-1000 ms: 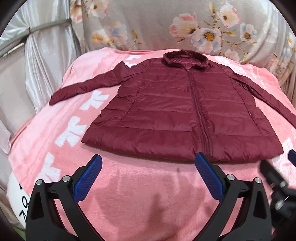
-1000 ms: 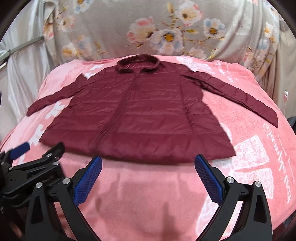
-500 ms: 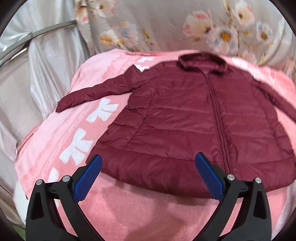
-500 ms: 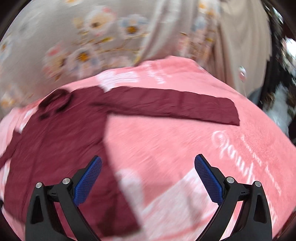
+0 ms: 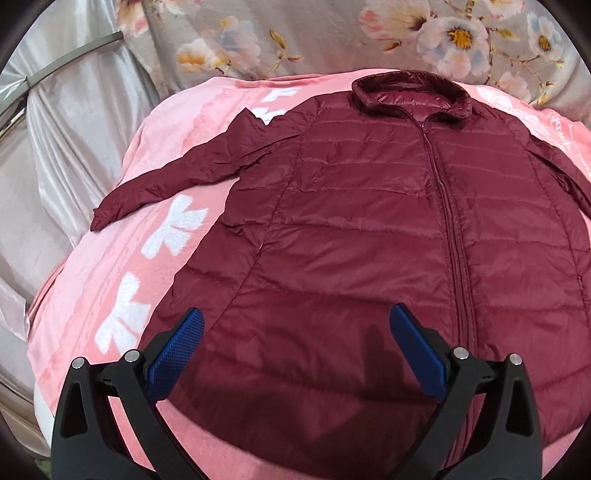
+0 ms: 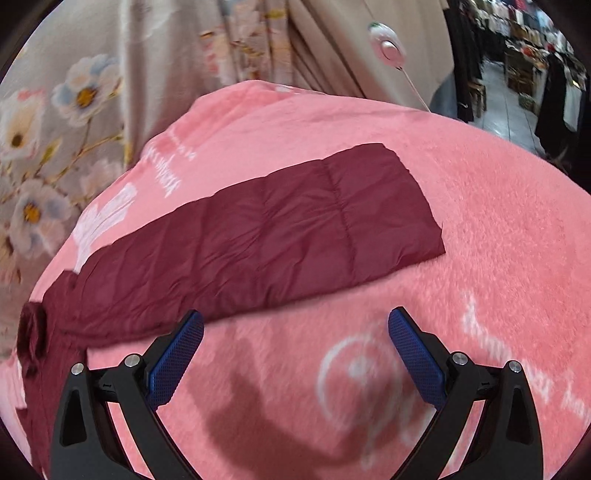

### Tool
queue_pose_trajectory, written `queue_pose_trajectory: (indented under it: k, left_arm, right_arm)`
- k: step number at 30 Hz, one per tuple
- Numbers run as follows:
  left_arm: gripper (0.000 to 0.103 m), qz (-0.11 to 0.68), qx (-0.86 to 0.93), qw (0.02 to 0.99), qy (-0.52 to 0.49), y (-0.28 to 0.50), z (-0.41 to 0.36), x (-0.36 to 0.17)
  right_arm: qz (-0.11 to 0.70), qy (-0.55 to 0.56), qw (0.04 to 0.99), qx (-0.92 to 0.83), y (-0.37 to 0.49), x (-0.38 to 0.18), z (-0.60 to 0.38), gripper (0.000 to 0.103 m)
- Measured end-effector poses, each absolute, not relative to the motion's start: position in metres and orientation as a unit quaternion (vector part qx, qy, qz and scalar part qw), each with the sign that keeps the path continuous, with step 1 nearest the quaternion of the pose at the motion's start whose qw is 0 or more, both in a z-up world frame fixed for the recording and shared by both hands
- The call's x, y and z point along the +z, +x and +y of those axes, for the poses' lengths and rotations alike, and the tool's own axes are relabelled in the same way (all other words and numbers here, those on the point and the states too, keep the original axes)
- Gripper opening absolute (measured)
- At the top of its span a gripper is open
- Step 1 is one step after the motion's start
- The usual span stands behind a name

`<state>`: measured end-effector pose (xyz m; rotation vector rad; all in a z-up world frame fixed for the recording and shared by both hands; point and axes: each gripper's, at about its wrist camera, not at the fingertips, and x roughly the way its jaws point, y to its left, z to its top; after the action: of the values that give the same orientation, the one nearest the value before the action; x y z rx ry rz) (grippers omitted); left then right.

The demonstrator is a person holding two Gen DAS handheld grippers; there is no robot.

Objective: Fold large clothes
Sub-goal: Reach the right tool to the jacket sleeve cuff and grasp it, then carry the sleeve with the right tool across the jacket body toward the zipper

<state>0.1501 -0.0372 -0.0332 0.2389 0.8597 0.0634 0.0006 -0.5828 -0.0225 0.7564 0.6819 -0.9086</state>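
Observation:
A dark red quilted jacket [image 5: 369, 221] lies flat and zipped on a pink blanket [image 5: 122, 266], collar at the far end, left sleeve [image 5: 177, 177] spread out to the left. My left gripper [image 5: 295, 343] is open and empty, hovering over the jacket's lower left part near the hem. In the right wrist view the jacket's right sleeve [image 6: 258, 236] lies stretched out on the blanket [image 6: 480, 240], cuff at the right. My right gripper [image 6: 295, 343] is open and empty, just short of the sleeve, over bare blanket.
A floral curtain [image 5: 295, 33] hangs behind the blanket, with silvery fabric [image 5: 55, 129] at the left. In the right wrist view a white round device on a cord [image 6: 386, 48] hangs at the back, and a shop aisle [image 6: 517, 74] shows at the far right.
My left gripper has moved forward over the jacket's hem. My right gripper has swung to the right and closed in on the right sleeve. Both stay open.

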Motion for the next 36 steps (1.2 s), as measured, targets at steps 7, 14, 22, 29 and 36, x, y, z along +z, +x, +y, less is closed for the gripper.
queue_pose_trajectory:
  k: [7,14,22,29,36]
  left_arm:
    - [0.098,0.417,0.041,0.902,0.102,0.175,-0.031,-0.037]
    - [0.098,0.422,0.083,0.900,0.068,0.202,-0.004,-0.036]
    - [0.098,0.414,0.117,0.901,0.054,0.219,0.021,-0.032]
    - [0.098,0.414,0.133,0.899,0.047,0.227,0.044,-0.034]
    - [0.098,0.422,0.133,0.897,0.025,0.234,0.069,-0.040]
  right_arm:
    - [0.302,0.347,0.765,-0.451,0.019,-0.026,-0.616,0.034]
    - [0.266,0.290,0.828,-0.399,0.080,0.031,-0.592,0.010]
    - [0.263,0.137,0.938,-0.181,0.207,0.102,-0.415,0.009]
    - [0.325,0.081,0.942,-0.015,0.262,0.067,-0.269,0.009]
    - [0.400,0.017,0.912,0.088,0.273,0.004,-0.162,0.015]
